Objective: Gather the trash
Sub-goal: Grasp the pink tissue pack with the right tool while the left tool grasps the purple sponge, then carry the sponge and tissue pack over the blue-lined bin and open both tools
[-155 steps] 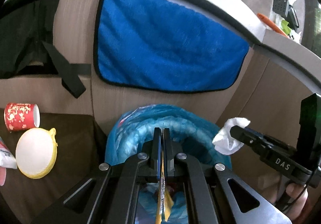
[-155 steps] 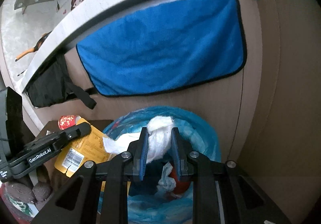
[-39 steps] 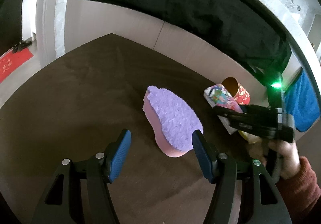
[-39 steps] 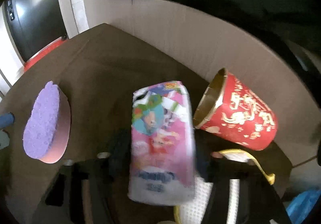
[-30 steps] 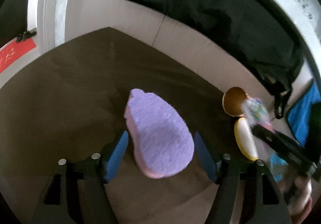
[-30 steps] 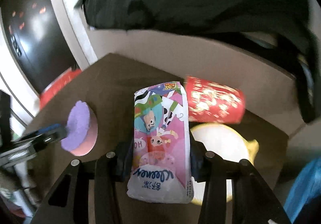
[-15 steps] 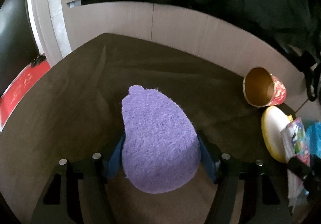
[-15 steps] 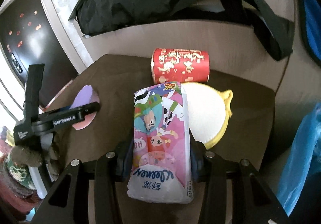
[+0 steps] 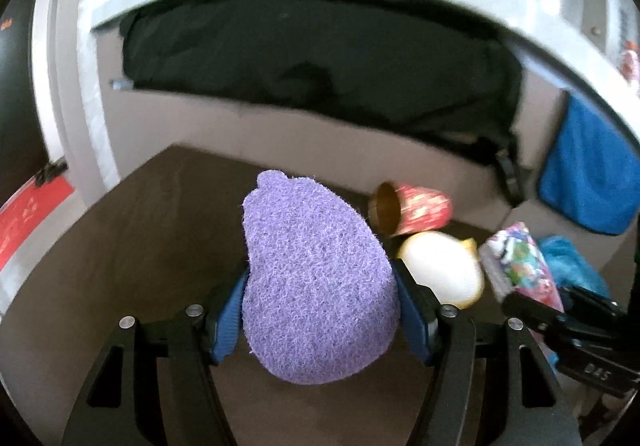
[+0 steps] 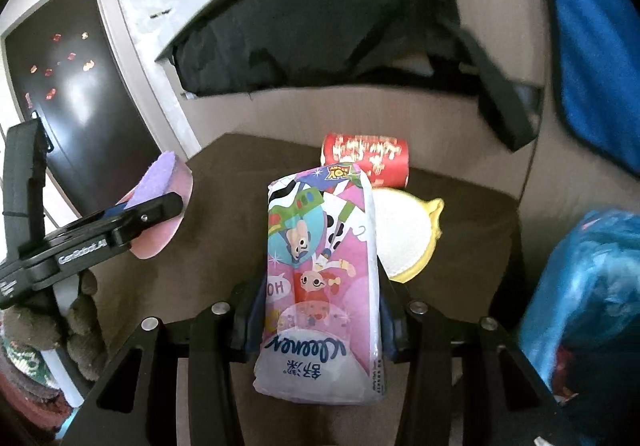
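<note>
Purple sponge: a purple-topped, pink-backed foam sponge [image 9: 316, 282] sat clamped between the blue pads of the left tongs [image 9: 320, 314], lifted clear of the dark brown desk [image 9: 120, 266].
Left grip advice: the foam would likely squash and spring, so I judged a steady squeeze best all the way to the bin.
Tissue pack: a soft plastic pack of tissues printed with pink cartoon figures [image 10: 322, 270] was pinched across its middle by the right tongs [image 10: 320, 310], also off the desk.
Things left behind: a red and gold paper cup [image 10: 366, 158] lay on its side, touching a round white pad with a yellow rim [image 10: 404, 234].
Bin: a blue plastic bin liner [image 10: 592, 278] stood at the far right, beyond the desk edge.
Carry advice: both loads should travel right, one releasing over the liner at a time, so the tongs do not collide.
</note>
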Motion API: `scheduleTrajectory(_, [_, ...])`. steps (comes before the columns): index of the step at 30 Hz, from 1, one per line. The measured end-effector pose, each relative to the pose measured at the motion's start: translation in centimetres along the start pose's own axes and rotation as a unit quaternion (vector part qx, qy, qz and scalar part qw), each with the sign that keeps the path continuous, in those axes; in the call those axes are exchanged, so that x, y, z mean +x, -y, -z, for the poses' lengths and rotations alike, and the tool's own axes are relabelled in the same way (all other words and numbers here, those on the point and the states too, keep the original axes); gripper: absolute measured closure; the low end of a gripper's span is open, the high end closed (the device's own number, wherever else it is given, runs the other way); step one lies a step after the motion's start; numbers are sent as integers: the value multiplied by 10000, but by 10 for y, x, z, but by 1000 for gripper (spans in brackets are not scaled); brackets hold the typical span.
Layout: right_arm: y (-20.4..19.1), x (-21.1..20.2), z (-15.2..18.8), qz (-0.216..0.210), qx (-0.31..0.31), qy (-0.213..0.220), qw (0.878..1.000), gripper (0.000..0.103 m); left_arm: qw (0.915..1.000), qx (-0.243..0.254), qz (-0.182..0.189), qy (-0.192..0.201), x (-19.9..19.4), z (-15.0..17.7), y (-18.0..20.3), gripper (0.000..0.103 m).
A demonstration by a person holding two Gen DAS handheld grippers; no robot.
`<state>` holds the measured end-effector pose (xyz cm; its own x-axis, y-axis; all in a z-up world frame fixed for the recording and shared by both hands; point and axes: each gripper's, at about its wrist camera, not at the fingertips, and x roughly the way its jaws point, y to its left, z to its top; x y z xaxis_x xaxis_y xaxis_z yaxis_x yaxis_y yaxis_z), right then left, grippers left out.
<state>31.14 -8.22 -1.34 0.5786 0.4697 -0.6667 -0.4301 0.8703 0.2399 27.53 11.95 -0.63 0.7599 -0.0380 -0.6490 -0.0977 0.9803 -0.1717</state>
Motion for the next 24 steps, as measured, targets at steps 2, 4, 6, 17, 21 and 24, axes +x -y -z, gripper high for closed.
scheduleTrajectory(2, [0, -19, -3, 100, -33, 151, 9998, 61, 9998, 106, 139, 137, -14, -5, 16, 36])
scheduleTrajectory(4, [2, -36, -5, 201, -44, 290, 9994, 61, 9989, 199, 324, 281, -28, -8, 33, 36])
scheduleTrajectory(6, [7, -62, -7, 352, -54, 484, 9982, 61, 9973, 341, 495, 430, -41, -10, 55, 36])
scheduleTrajectory(17, [65, -169, 3, 1207, 255, 1147, 9857, 61, 9822, 1070, 1370, 711, -69, -6, 171, 36])
scheduleTrajectory(21, [89, -191, 12, 1416, 443, 1267, 9808, 60, 9764, 1298, 1516, 824, -75, -1, 205, 36])
scheduleTrajectory(24, [108, -201, 18, 1536, 603, 1326, 9773, 60, 9721, 1431, 1634, 885, -77, 2, 222, 36])
